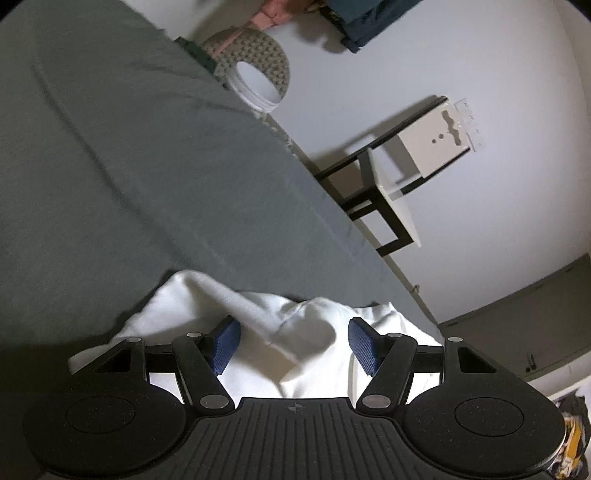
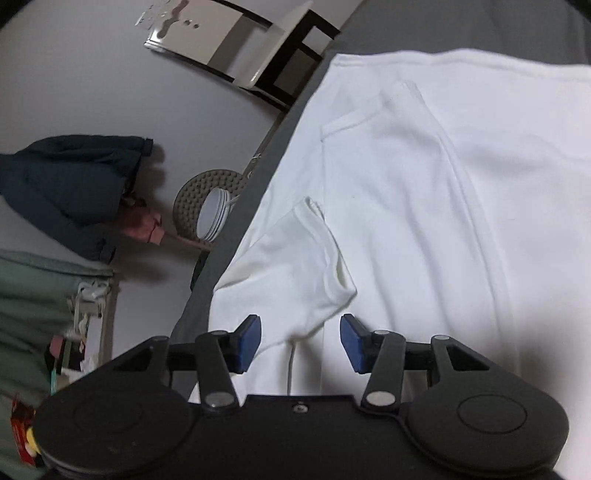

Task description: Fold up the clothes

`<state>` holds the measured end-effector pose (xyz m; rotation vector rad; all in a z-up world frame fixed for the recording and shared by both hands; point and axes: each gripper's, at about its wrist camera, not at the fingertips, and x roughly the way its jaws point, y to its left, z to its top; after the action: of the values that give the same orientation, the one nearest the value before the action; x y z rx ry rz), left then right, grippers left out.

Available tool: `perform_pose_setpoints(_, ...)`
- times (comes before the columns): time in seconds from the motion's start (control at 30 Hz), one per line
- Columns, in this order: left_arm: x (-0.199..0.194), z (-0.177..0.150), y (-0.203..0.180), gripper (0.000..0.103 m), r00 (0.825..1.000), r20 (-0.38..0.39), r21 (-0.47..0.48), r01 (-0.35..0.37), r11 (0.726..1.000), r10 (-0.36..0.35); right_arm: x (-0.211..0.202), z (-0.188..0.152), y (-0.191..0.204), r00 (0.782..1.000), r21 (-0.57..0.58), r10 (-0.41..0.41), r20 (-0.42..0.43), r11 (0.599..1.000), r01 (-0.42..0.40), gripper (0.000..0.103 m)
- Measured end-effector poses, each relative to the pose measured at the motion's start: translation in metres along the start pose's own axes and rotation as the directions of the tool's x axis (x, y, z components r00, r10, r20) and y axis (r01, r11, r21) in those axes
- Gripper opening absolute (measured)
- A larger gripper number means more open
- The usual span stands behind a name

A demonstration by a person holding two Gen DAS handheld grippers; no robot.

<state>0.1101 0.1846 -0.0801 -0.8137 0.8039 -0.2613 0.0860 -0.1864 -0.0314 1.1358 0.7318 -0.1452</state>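
Note:
A white T-shirt [image 2: 424,192] lies spread on a grey-covered bed [image 2: 461,29], with one short sleeve [image 2: 295,266] folded inward near the bed's left edge. My right gripper [image 2: 300,341] is open just above the shirt, with the sleeve's base between its blue pads [image 2: 250,341]. In the left wrist view a rumpled part of the white shirt [image 1: 291,332] sits on the grey bed [image 1: 129,166]. My left gripper [image 1: 293,345] is open over a raised fold of that cloth, its blue pads [image 1: 225,345] apart on either side.
Beside the bed on the pale floor stand a white and black chair [image 1: 399,173], a round studded stool with stacked white plates [image 1: 255,81] and dark blue clothing [image 2: 70,184]. A green cloth and clutter [image 2: 33,314] lie at the left.

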Motion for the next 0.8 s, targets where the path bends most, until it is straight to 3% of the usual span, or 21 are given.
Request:
perform_pose_setpoints(0.17,-0.002,0.006,0.011,0.064,0.999,0.027,-0.011,0.048,0.999,-0.047,0.008,-0.004,-0.004,0.998,0.023,-0.004,0.065,1.000,0.002,0.043)
perform_pose_setpoints(0.27,0.001,0.010,0.022,0.063,0.995,0.043,-0.059,0.093,0.994,-0.091,0.012,-0.004,-0.008,0.994,0.037,-0.015,0.105,0.999,0.011,0.027)
perform_pose_setpoints(0.3,0.002,0.010,0.024,0.052,0.993,0.046,-0.066,0.108,0.992,-0.105,0.011,-0.004,-0.009,0.994,0.038,-0.021,0.111,0.999,0.017,0.014)
perform_pose_setpoints(0.37,0.006,0.009,0.027,0.038,0.991,0.039,-0.086,0.133,0.987,-0.130,0.011,-0.004,-0.011,0.995,0.046,-0.007,0.103,0.999,0.003,0.006)
perform_pose_setpoints(0.43,0.008,0.007,0.030,0.029,0.988,0.030,-0.123,0.157,0.980,-0.154,0.002,-0.004,-0.008,0.994,0.048,0.017,0.110,0.999,-0.022,0.005)
perform_pose_setpoints(0.53,0.012,0.003,0.037,0.024,0.981,0.040,-0.200,0.193,0.961,-0.189,-0.031,-0.004,0.008,0.989,-0.007,0.067,0.130,0.998,-0.067,0.005)
perform_pose_setpoints(0.63,0.011,0.001,0.049,0.020,0.972,0.085,-0.306,0.234,0.923,-0.219,-0.089,-0.006,0.026,0.984,-0.101,0.079,0.158,0.993,-0.063,0.004)
perform_pose_setpoints(0.7,0.012,0.000,0.055,0.020,0.972,0.106,-0.345,0.235,0.909,-0.211,-0.127,-0.013,0.031,0.983,-0.151,0.033,0.183,0.989,-0.006,0.004)
perform_pose_setpoints(0.8,0.014,-0.002,0.055,0.020,0.977,0.112,-0.342,0.208,0.916,-0.180,-0.173,-0.027,0.018,0.982,-0.156,-0.053,0.183,0.984,0.083,0.004)
